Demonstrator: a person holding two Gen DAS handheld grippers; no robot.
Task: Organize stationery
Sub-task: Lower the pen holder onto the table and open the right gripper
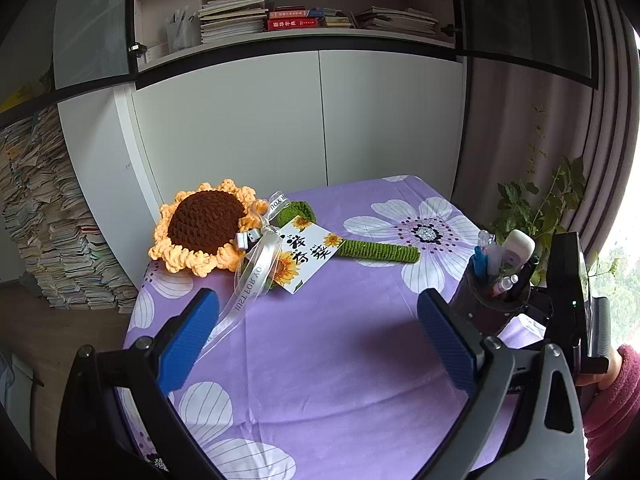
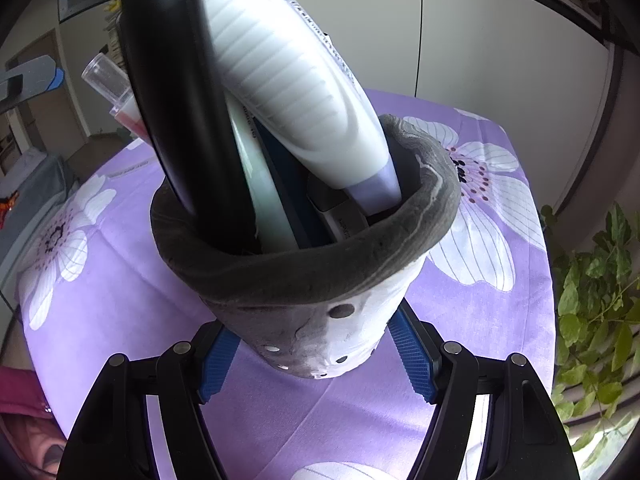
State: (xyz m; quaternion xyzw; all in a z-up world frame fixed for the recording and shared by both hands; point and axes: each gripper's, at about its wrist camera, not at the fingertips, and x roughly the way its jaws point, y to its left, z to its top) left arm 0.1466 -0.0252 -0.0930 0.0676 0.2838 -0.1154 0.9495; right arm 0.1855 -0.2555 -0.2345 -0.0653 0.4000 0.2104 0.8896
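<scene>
From the left wrist camera, my left gripper hangs over the purple floral tablecloth with its blue pads spread wide and nothing between them. Beyond the fingers lies a crocheted sunflower with a green knitted stem, a white ribbon and a printed gift tag tied to it. At the right edge of the table stands the pen holder, stuffed with pens and a white correction tape poking out on top. The right gripper's black body sits just beside the holder, and I can see a sleeve in dark pink at the frame's edge. Behind the table are white cabinet doors, a bookshelf and a leafy plant.

From the right wrist camera, my right gripper has its blue pads on either side of the pen holder, at its lower wall. The left pad looks pressed against it; on the right I see a sliver of gap, so I cannot tell whether the grip is actually closed on it. The holder stands upright on the tablecloth, filled with a thick black marker, the white correction tape and a clear-capped pen.
</scene>
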